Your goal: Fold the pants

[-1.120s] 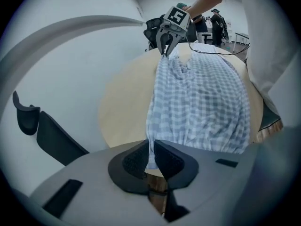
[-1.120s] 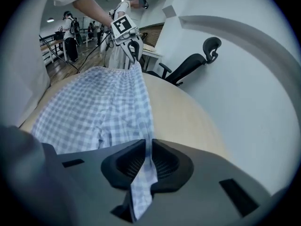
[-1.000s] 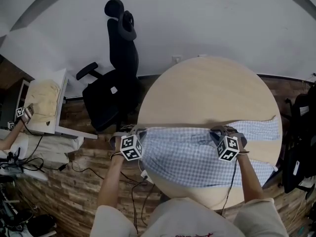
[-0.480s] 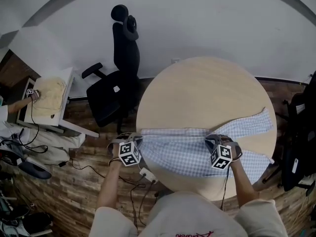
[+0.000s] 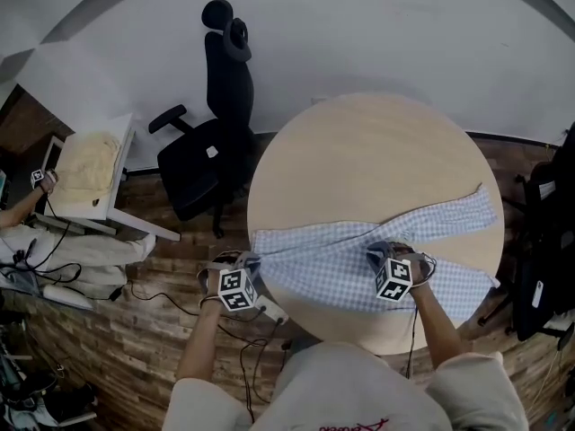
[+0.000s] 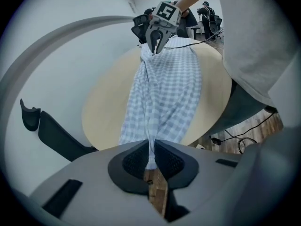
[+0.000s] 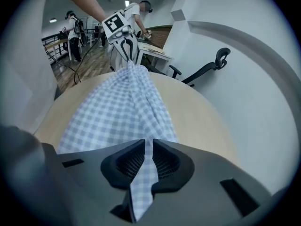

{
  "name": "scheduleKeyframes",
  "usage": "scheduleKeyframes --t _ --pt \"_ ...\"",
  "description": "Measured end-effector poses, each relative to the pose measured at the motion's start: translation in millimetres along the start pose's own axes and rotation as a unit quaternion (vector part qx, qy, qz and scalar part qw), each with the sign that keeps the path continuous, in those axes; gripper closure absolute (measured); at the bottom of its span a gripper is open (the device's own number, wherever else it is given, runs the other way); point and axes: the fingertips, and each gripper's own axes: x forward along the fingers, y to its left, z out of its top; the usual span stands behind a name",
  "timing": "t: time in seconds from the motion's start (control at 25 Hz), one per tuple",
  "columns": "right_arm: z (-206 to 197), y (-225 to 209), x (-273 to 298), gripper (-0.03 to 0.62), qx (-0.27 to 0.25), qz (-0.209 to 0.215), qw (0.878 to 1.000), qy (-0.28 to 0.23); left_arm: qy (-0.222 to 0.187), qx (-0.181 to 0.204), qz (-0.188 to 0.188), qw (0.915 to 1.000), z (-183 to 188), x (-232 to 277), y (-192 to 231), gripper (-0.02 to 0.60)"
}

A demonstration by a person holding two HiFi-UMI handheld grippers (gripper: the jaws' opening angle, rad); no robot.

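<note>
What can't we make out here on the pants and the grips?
Head view: where left gripper and right gripper bite the pants; their marker cubes cover it.
Head view: layers under the pants' top cloth.
Left gripper view: the legs past the right gripper, blocked by it.
Right gripper view: cloth below the fingers, cut off by the gripper's body; those fingers have just been closing, pants between them.

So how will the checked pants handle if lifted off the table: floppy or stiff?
Probably very floppy: the pants gather into creases at the left claw. Likely light: only a thin pinch sits in the right claw, whose jaws have just been closing on the fabric. They would probably slide easily over the smooth table.
</note>
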Motion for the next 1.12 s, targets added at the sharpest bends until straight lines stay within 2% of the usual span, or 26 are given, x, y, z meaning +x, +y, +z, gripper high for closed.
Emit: scheduleKeyframes --t 0.08,0.16,0.4,0.48,0.56,0.6,0.68,0.84,0.96,1.12 --pt "-3 -18 13 0.509 -0.012 -0.003 1.000 0.016 -0.002 0.003 0.002 1.0000 1 -2 3 0.525" --pt "-7 -31 23 0.487 -0.027 0.013 0.999 0.036 -0.004 0.005 0.001 1.0000 2 -2 3 0.525" --pt "-19 -51 39 0.482 -0.072 0.064 0.991 0.089 -0.009 0.005 -0.005 0.9999 -1 0 8 0.525" --pt "-25 -51 43 0.488 -0.084 0.072 0.989 0.100 -0.011 0.007 -0.009 0.9999 -2 1 7 0.525" --pt "-28 -49 44 0.547 -0.089 0.074 0.988 0.100 -0.012 0.007 -0.010 0.9999 -4 2 6 0.525" --pt "-27 -48 42 0.555 -0.088 0.074 0.989 0.097 -0.013 0.007 -0.010 0.9998 -6 2 6 0.525" --pt "-22 -48 33 0.559 -0.083 0.063 0.991 0.086 -0.012 0.006 -0.009 0.9999 -8 1 9 0.525" --pt "-15 -44 -8 0.559 -0.073 0.014 0.996 0.052 -0.014 -0.001 0.000 0.9999 -12 -3 16 0.525" --pt "-15 -25 -39 0.559 -0.075 -0.010 0.996 0.036 -0.015 0.000 0.005 0.9999 -13 -5 18 0.525" --pt "-10 13 -57 0.559 -0.077 -0.021 0.996 0.032 -0.006 0.004 -0.001 1.0000 -20 -3 10 0.525"
